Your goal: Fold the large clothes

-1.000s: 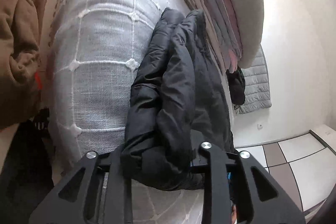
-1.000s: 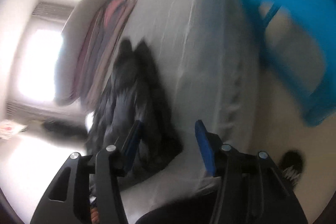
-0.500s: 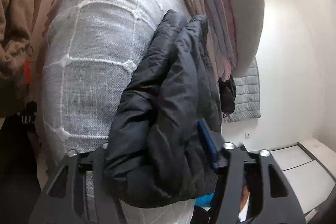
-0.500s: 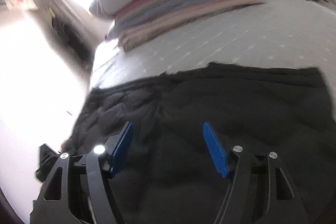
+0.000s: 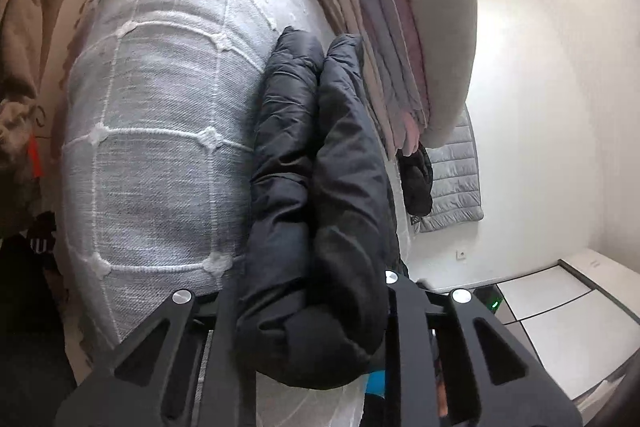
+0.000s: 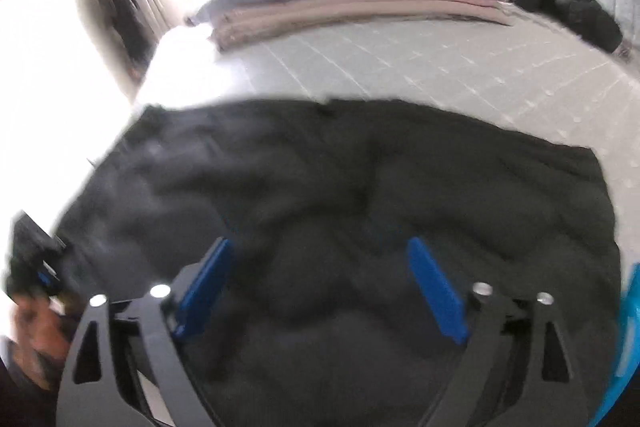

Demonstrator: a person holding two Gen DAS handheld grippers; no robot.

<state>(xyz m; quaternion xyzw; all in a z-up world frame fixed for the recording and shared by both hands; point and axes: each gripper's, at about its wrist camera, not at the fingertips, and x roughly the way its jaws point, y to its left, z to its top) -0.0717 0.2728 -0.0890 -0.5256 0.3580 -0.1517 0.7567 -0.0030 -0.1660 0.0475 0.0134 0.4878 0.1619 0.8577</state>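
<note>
Jacket (image 5: 320, 195): a black padded garment is seen laid on the bed (image 5: 160, 131), doubled into two long puffy lobes, near the stack (image 5: 392, 39) of folded clothes.
Look: matte-to-slightly-shiny dark shell, quilted and wrinkled; in the right view (image 6: 360, 195) it is spread broad and flat across the bedspread, blurred.
Handling: it is judged light, soft and springy; trapped air is likely to make folds reopen, and the smooth shell is likely to slip.
Where to grip: a thick doubled edge or hem is judged the best hold, both layers pinched together, not a single skin of shell.
Left gripper (image 5: 308, 311): its fingers are spread wide apart and a fat roll of the jacket's end is packed between them; the bundle appears to be held, though the pads are hidden by cloth.
Right gripper (image 6: 320, 287): its blue pads (image 6: 436, 291) are set wide apart over the jacket's middle; nothing is held between them, and contact with the cloth cannot be told.
Stack: pink, grey and tan layers are piled under a pale cushion, apart from the jacket.
Risk: a fold may spring open once pressure is removed.
</note>
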